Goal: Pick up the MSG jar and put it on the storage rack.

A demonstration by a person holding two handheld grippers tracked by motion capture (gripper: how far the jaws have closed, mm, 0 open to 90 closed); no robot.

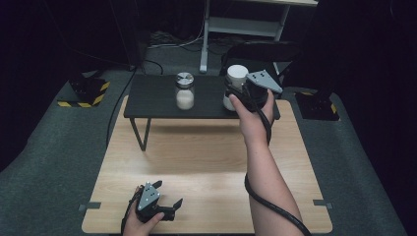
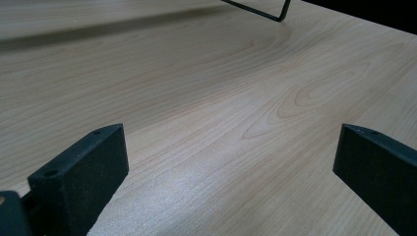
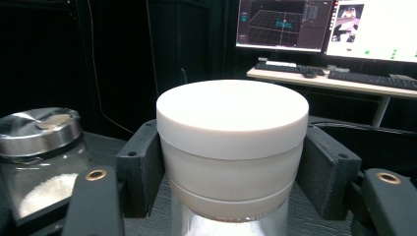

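Pads of right gripper (image 3: 231,167) clamp the white-capped jar (image 3: 231,147) just under its cap, over the right end of the black shelf (image 1: 152,101). Steel-lidded jar (image 1: 185,91) stands left, apart. Left gripper (image 1: 167,209) rests low on wooden table (image 1: 206,162), jaws spread, nothing between.

Place: a recording lab or test studio.
Walls: black surrounds on every side.
Floor: grey carpet (image 1: 54,147) with yellow-and-black hazard-striped stand feet (image 1: 87,91) and loose cables.
Work surface: pale wood-grain desk (image 1: 196,162) with grey tape marks at its edges, carrying a small black shelf on wire legs (image 1: 157,96).
Equipment: lit computer monitors (image 3: 344,24), black keyboards (image 3: 373,78) on a white desk behind.
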